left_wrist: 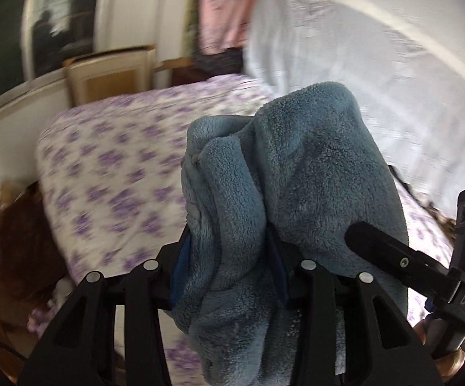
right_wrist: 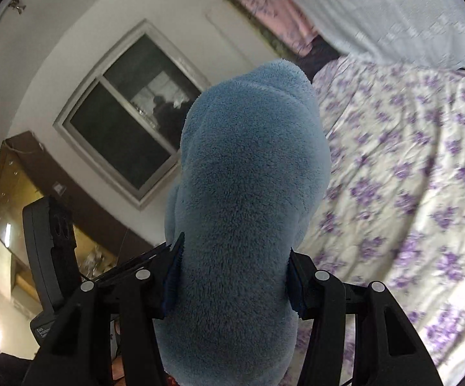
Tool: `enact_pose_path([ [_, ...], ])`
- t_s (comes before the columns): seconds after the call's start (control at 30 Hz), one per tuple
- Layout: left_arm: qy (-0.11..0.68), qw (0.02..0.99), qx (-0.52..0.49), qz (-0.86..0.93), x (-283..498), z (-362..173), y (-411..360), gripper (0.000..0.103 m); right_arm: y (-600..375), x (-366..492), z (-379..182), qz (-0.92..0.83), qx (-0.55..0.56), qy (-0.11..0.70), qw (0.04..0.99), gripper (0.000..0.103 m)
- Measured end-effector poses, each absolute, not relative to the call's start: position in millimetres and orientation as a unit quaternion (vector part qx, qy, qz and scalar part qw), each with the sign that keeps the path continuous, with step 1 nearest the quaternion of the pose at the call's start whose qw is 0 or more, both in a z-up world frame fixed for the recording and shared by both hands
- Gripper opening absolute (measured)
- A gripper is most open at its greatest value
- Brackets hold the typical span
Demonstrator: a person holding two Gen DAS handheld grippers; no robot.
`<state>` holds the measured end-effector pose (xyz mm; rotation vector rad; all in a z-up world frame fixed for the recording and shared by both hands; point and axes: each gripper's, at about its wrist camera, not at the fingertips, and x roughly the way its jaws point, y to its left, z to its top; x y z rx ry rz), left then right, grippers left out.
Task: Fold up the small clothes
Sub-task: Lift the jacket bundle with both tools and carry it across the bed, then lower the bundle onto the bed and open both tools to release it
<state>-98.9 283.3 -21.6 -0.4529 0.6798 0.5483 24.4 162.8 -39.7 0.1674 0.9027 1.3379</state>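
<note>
Gripping the blue fleece garment (left_wrist: 296, 173) with both grippers, I hold it in the air above the bed (left_wrist: 110, 160). I have the left gripper (left_wrist: 229, 267) clamped on a bunched fold, its fingers (left_wrist: 181, 257) pressing the fabric from each side. I have the right gripper (right_wrist: 232, 276) clamped on a thick roll of the same garment (right_wrist: 251, 167). Floral sheet (right_wrist: 409, 193) lies below.

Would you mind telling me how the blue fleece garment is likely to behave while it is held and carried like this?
The blue fleece garment is probably floppy: it bulges and droops around the left tool and right tool. Its thick pile looks grippy, so slipping seems unlikely. It appears light for its bulk, and should settle softly on the floral bedsheet.
</note>
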Motion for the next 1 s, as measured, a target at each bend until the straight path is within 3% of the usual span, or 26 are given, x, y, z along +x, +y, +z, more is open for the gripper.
enact_pose_path([
  [0.37, 0.343, 0.824, -0.226, 0.391, -112, -77, 371, 0.042, 294, 35, -121, 0.634, 0.065, 0.476, 0.606, 0.055],
  [0.53, 0.426, 0.779, -0.242, 0.391, -90, -143, 400, 0.046, 326, 57, -190, 0.580, 0.036, 0.534, 0.614, 0.055],
  [0.67, 0.437, 0.776, -0.218, 0.399, -85, -164, 396, 0.076, 319, 68, -221, 0.557, 0.029, 0.545, 0.627, 0.060],
  [0.73, 0.447, 0.777, -0.211, 0.390, -80, -169, 397, 0.082, 318, 68, -219, 0.553, 0.007, 0.534, 0.640, 0.064],
  [0.83, 0.443, 0.771, -0.236, 0.392, -86, -179, 410, 0.099, 321, 73, -218, 0.548, -0.011, 0.530, 0.647, 0.070],
  [1.0, 0.437, 0.761, -0.296, 0.377, -99, -178, 423, 0.099, 322, 67, -194, 0.548, -0.057, 0.487, 0.678, 0.070],
])
